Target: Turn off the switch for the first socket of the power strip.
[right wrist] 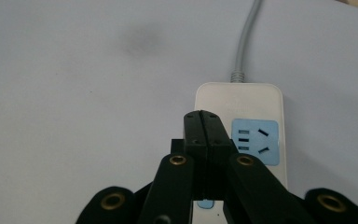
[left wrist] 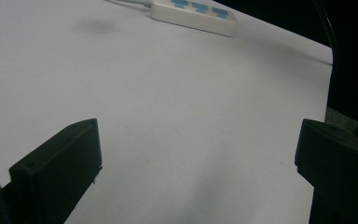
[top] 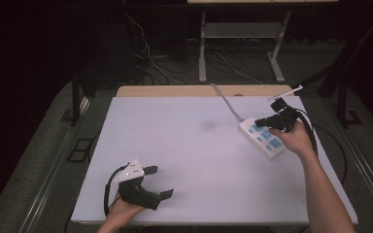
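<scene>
A white power strip point(top: 263, 137) with blue sockets lies at the right of the white table, its grey cord point(top: 226, 101) running toward the far edge. My right gripper point(top: 261, 122) hovers over the strip's far end, jaws pressed together with nothing between them. In the right gripper view the shut tips point(right wrist: 204, 122) sit just above the strip point(right wrist: 238, 100), beside a blue socket point(right wrist: 255, 141). My left gripper point(top: 158, 181) rests near the front left of the table, jaws wide apart and empty. In the left gripper view, its two fingers point(left wrist: 60, 163) frame bare table, the strip point(left wrist: 193, 14) far off.
The white tabletop point(top: 189, 155) has a faint dark smudge point(top: 207, 125) near its middle. A wooden strip point(top: 175, 91) borders the far edge. Beyond it stand a desk frame point(top: 243, 43) and loose cables point(top: 150, 60) on the floor. A black cable point(top: 315, 136) trails from the right gripper.
</scene>
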